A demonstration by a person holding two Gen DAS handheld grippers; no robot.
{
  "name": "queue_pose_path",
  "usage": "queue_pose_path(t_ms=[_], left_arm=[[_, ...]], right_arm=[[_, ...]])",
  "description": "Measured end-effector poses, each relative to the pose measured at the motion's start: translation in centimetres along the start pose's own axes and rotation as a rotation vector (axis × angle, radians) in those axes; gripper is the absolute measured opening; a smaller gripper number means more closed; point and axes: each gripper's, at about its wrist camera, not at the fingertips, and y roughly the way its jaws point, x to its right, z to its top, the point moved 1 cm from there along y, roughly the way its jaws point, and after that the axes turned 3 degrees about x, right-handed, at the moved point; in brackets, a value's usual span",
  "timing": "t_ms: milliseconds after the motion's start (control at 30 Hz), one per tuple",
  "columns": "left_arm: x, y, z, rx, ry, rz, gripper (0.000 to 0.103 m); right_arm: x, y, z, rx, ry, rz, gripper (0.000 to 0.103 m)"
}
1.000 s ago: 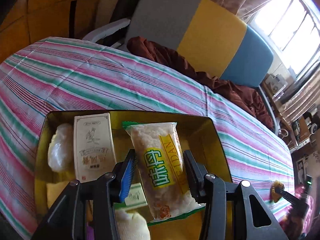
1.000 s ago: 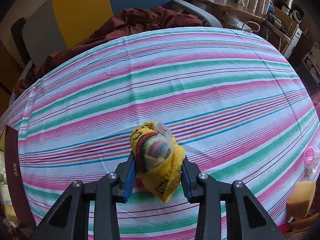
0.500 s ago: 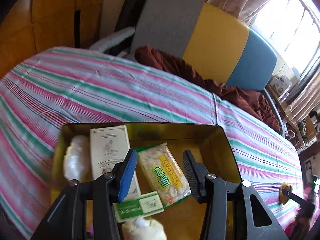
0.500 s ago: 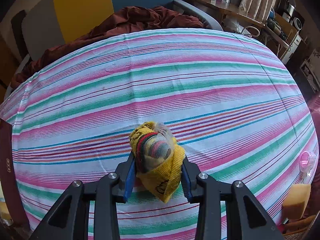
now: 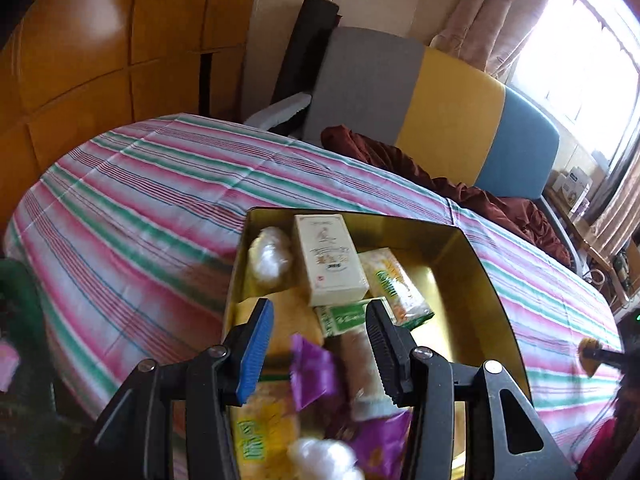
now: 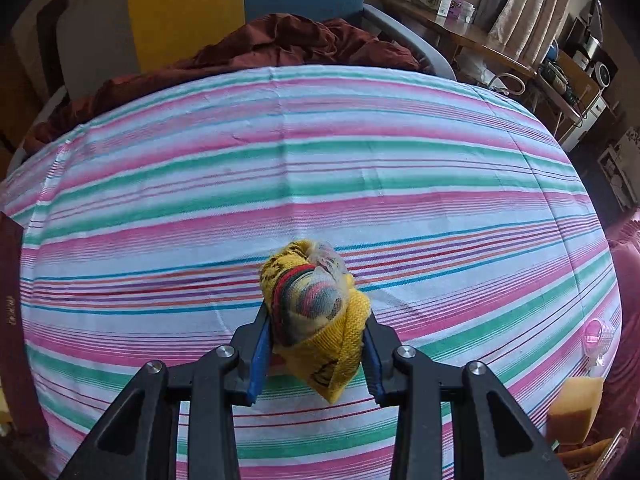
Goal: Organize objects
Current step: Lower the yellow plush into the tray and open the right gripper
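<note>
Left gripper (image 5: 318,350): jaws apart, empty, above the gold tin (image 5: 486,276) of snack packets. Right gripper (image 6: 316,354): jaws clamped on the yellow knitted bundle (image 6: 314,314), above the striped cloth (image 6: 320,184).

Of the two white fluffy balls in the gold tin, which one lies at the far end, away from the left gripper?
The white fluffy ball left of the upright cream box, in the gold tin's far corner. The other ball lies at the near end, below the open left gripper.

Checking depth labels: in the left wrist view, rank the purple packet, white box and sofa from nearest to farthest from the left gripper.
1. Purple packet: in the tin, between the open left gripper's fingers.
2. White box: farther back in the tin.
3. Sofa: beyond the table.
</note>
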Motion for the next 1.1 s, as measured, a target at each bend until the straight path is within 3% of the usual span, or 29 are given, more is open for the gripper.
queue_pose_path(t_ms=[267, 433, 500, 633, 767, 1000, 1067, 1100], left_arm=[[-1.7, -2.5, -1.3, 0.050, -0.012, 0.036, 0.049], [-2.9, -3.4, -2.1, 0.055, -0.026, 0.053, 0.049], [-3.2, -3.9, -2.5, 0.064, -0.020, 0.063, 0.049], [-3.9, -4.1, -3.0, 0.068, -0.017, 0.073, 0.049], [-4.7, -3.8, -3.4, 0.057, -0.029, 0.080, 0.049], [-4.8, -3.0, -3.9, 0.039, -0.025, 0.095, 0.049], [-4.7, -3.0, -4.0, 0.041, -0.016, 0.100, 0.052], [-4.6, -3.0, -4.0, 0.044, -0.016, 0.100, 0.056]], right_arm=[[-13.5, -7.2, 0.2, 0.113, -0.237, 0.255, 0.038], [-23.0, -8.8, -1.4, 0.110, -0.354, 0.441, 0.038], [-26.3, -8.6, -2.4, 0.094, -0.399, 0.478, 0.038], [-31.7, -6.5, -4.3, 0.020, -0.451, 0.515, 0.038], [-35.2, -3.1, -5.9, -0.069, -0.489, 0.490, 0.040], [-37.1, -1.2, -7.7, -0.138, -0.499, 0.546, 0.051], [-37.0, -1.4, -7.6, -0.131, -0.499, 0.541, 0.056], [-36.8, -1.6, -7.5, -0.125, -0.494, 0.539, 0.064]])
